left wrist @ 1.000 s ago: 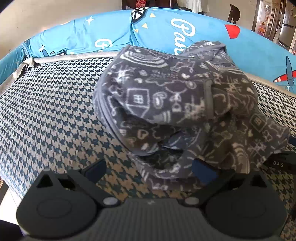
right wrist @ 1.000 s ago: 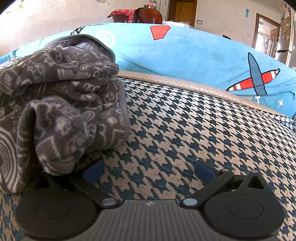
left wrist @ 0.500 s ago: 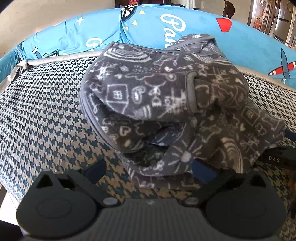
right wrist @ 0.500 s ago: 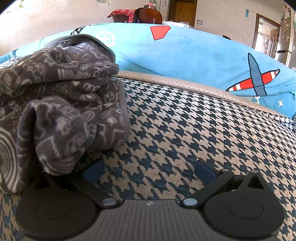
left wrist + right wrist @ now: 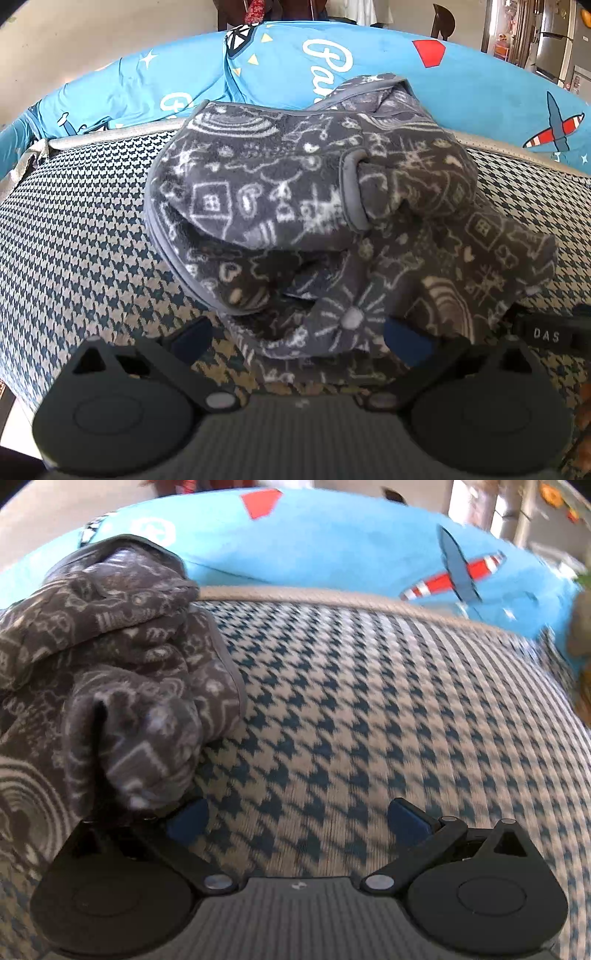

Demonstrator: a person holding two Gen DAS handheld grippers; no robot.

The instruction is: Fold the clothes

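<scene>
One grey fleece garment (image 5: 314, 206), printed with pale doodles, lay bunched in a thick heap on the houndstooth cushion (image 5: 85, 236). Sat toward the far side of that cushion, close to the blue printed cover (image 5: 288, 70) behind it, trimmed edge curling around the left flank. Seen from the right wrist view as the same garment (image 5: 110, 657) piled at the left, rolled fold drooping nearest the lens.

Left gripper (image 5: 299, 338) held low at the near edge of the heap, jaws spread wide. Left fingertip bare over the cushion; right fingertip partly covered by a hanging lobe of fleece. Could not tell whether any cloth lay properly between them, but nothing pinched.

Right gripper (image 5: 299, 818) also spread wide, over bare houndstooth cushion (image 5: 369, 701) just right of the heap. Left blue pad (image 5: 186, 819) close against the drooping fold; right pad clear of all cloth. Whole right view smeared by motion blur, plane print on the blue cover (image 5: 332, 542) streaked.

Black part lettered "DAS" (image 5: 546, 334) showed at the right edge of the left view, just beside the fleece.
</scene>
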